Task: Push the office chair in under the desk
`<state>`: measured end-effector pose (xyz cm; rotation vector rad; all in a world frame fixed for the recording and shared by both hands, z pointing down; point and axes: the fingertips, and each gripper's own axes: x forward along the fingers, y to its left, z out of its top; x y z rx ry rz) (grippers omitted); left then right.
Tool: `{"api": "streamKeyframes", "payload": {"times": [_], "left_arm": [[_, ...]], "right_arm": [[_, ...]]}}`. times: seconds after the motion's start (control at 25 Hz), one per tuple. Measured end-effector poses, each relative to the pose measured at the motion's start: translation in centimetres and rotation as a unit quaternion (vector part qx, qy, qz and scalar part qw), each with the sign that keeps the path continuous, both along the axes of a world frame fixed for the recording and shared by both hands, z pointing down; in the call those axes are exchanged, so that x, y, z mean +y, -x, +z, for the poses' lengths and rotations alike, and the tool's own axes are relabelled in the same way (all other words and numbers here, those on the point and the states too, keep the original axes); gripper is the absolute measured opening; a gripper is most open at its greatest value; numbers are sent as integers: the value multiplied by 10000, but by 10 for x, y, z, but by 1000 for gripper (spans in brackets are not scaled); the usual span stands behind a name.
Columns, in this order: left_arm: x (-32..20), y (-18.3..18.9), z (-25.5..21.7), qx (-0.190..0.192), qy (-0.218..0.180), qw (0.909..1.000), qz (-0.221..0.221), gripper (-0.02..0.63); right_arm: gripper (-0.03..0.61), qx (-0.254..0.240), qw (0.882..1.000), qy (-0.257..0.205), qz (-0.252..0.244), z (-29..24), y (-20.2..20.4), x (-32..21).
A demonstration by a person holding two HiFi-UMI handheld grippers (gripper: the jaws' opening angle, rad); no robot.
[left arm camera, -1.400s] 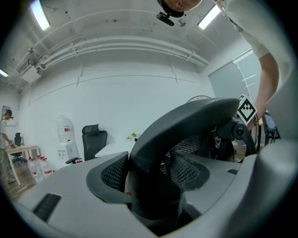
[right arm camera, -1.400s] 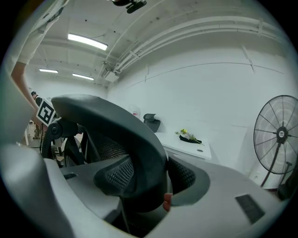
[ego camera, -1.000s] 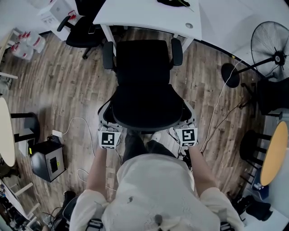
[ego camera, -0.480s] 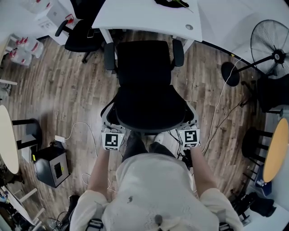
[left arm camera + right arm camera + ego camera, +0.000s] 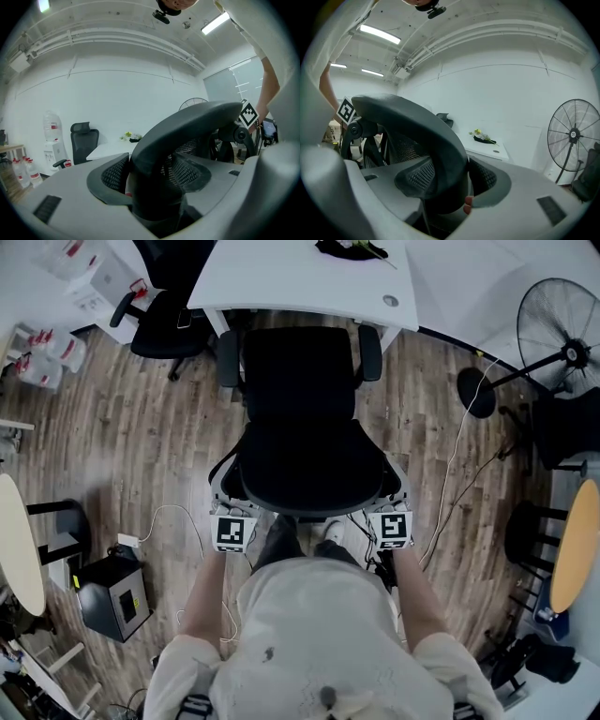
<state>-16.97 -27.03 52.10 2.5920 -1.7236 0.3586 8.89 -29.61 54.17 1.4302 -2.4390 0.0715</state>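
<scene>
**Office chair rolled closer to the desk**

Since a second earlier, the office chair had rolled toward the desk, and the person had followed it with both grippers. The desk's near edge had come down to the front of the seat, where a strip of floor had shown before.

Brown wood-plank floor filled most of the head view. The white desk lay across the top of that view, with a dark bundle with green sprigs on it. The black office chair stood straight in front of the desk, its seat front at the desk edge, its two armrests just short of that edge and its backrest toward the person. A pedestal fan stood well off to the right. A second black chair stood at the desk's left end. A small black box sat on the floor to the left.

Left gripper was clamped on the left part of the backrest's top rim, which filled the gap between its jaws. Right gripper was clamped likewise on the right part of the rim, jaws wide around the thick frame.
</scene>
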Motion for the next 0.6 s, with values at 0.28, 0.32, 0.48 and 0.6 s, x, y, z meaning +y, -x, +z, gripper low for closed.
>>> {"api": "streamKeyframes", "payload": {"times": [0.28, 0.32, 0.48, 0.6], "left_arm": [[-18, 20, -4, 80, -38, 9998, 174, 304], [-20, 24, -3, 59, -19, 9998, 187, 304], [-31, 35, 1, -14, 15, 9997, 262, 304], [-40, 45, 2, -38, 35, 9995, 323, 304]], "right_arm": [[238, 30, 9998, -18, 172, -3, 22, -9], [238, 15, 9998, -22, 190, -4, 26, -11], [238, 4, 9996, -15, 292, -3, 36, -18], [236, 39, 9994, -6, 334, -1, 43, -23]]}}
